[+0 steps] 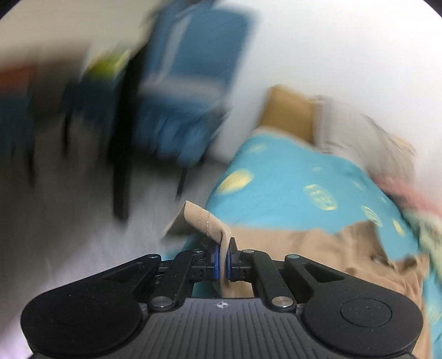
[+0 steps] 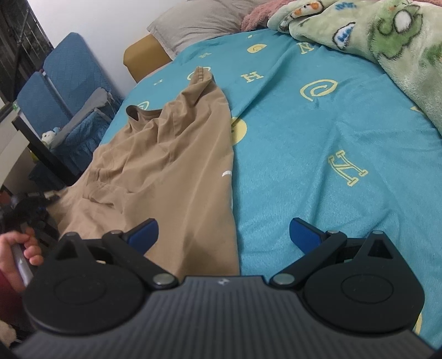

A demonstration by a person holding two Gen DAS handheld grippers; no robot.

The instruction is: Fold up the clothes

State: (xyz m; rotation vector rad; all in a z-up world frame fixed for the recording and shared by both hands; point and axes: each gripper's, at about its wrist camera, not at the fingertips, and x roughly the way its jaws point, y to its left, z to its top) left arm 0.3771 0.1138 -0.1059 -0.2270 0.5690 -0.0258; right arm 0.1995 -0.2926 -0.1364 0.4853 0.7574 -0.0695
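A tan T-shirt lies spread and wrinkled on the bed's turquoise sheet, collar toward the far left. My left gripper is shut on a hemmed edge of the tan T-shirt and holds it lifted at the bed's left side; that view is blurred by motion. My right gripper is open and empty, hovering low over the shirt's near right edge, its left finger above the cloth and its right finger above the sheet.
A green cartoon blanket and a grey pillow lie at the bed's far side. Blue chairs and a dark desk stand left of the bed. A hand shows at lower left.
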